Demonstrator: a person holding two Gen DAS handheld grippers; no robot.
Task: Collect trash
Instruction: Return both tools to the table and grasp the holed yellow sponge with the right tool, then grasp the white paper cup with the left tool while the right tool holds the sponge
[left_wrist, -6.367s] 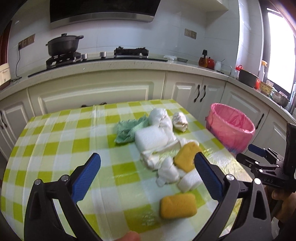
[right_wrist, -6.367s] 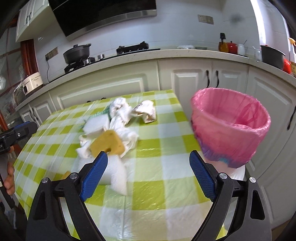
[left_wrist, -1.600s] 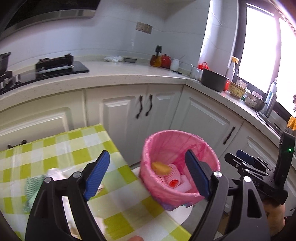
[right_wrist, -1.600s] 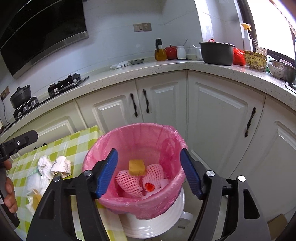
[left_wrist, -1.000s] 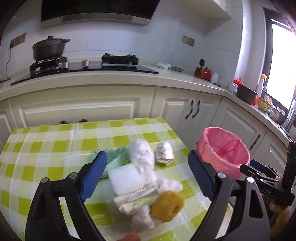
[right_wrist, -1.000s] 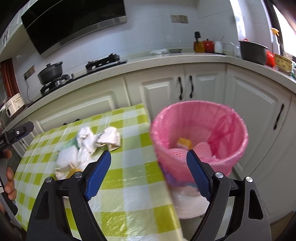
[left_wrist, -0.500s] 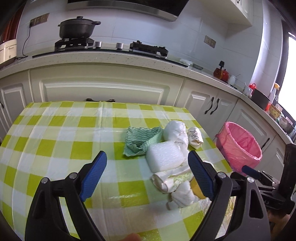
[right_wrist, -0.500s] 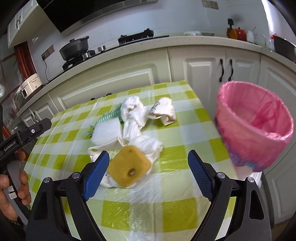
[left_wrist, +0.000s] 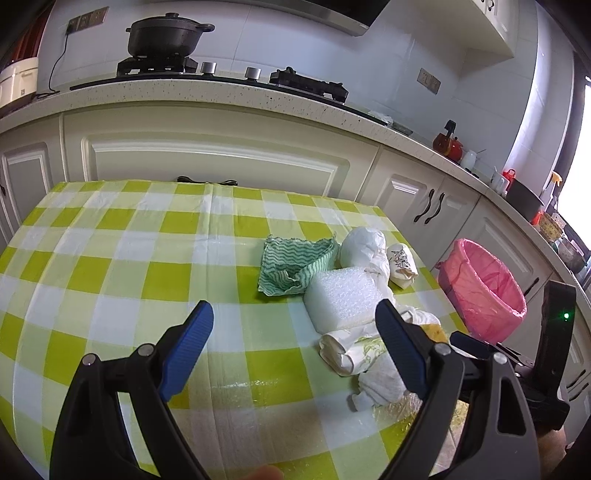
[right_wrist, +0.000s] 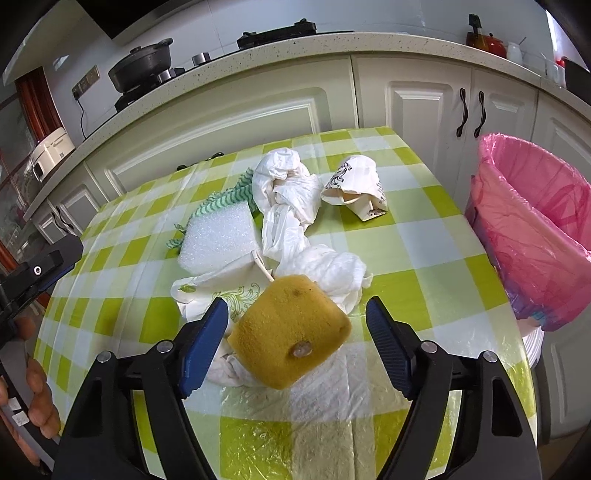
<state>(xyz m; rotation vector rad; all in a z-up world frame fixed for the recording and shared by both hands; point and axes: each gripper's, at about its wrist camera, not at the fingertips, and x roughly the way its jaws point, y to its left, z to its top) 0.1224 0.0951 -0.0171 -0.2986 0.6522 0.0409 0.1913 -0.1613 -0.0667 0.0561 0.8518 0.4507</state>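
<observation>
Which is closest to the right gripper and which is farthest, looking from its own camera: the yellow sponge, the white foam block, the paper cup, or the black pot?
From the right gripper:
1. Yellow sponge, between the closing jaws, not yet squeezed.
2. White foam block, behind it, to the left.
3. Paper cup, farther back, right of the middle.
4. Black pot, on the stove, far left.
</observation>
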